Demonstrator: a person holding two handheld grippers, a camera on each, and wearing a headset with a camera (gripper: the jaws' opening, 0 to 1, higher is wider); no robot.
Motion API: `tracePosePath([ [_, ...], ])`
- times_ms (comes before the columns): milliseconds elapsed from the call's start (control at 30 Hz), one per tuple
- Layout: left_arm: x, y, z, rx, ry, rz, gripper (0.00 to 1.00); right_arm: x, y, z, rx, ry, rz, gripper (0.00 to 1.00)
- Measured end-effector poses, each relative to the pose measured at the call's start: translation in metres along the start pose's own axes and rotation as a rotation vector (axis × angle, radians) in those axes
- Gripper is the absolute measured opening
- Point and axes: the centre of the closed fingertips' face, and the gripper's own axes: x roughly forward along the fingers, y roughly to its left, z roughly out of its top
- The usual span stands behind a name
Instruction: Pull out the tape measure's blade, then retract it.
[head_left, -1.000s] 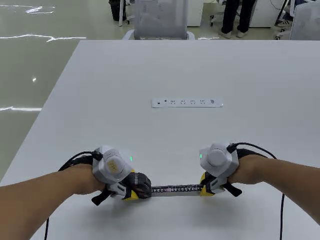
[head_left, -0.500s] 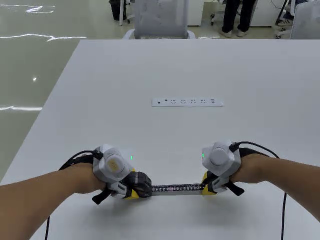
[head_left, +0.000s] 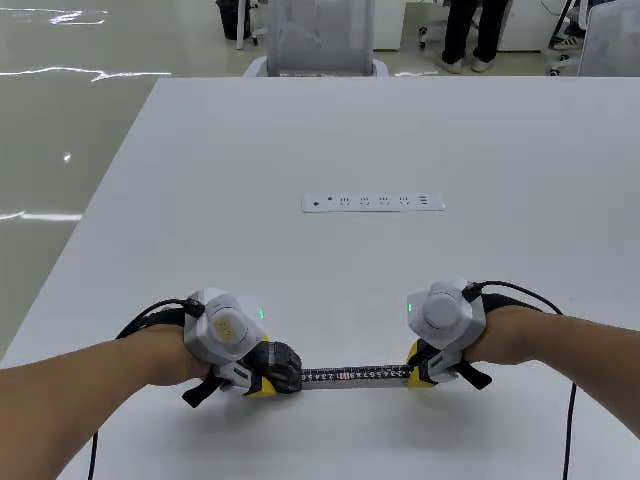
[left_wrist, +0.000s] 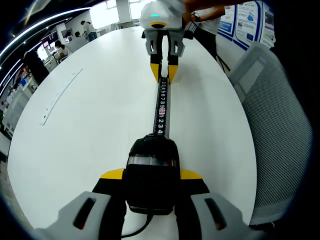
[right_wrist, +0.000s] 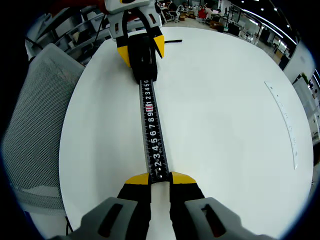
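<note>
A black tape measure case (left_wrist: 152, 172) sits clamped between the yellow-tipped fingers of my left gripper (head_left: 268, 380), low over the white table. Its black blade (head_left: 352, 375) with white numbers runs straight across to my right gripper (head_left: 414, 373), which is shut on the blade's end. In the right gripper view the blade (right_wrist: 152, 132) stretches from my fingertips to the case (right_wrist: 142, 55) held by the other gripper. In the left gripper view the blade (left_wrist: 161, 105) leads to the right gripper (left_wrist: 163, 74).
A white power strip (head_left: 373, 203) lies mid-table, well beyond both grippers. The white table (head_left: 300, 140) has bare room all around. A mesh chair (left_wrist: 280, 120) stands at the near edge. A person's legs (head_left: 475, 35) and equipment stand past the far edge.
My right gripper has drawn slightly to the right, and a little more blade shows between the two grippers. The left gripper holds its place.
</note>
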Motion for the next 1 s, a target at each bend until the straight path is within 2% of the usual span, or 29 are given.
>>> tracePosePath([
  [1000, 0.000, 0.000, 0.001, -0.002, -0.001, 0.001, 0.33, -0.005, -0.001, -0.010, 0.007, 0.015, -0.010, 0.12],
])
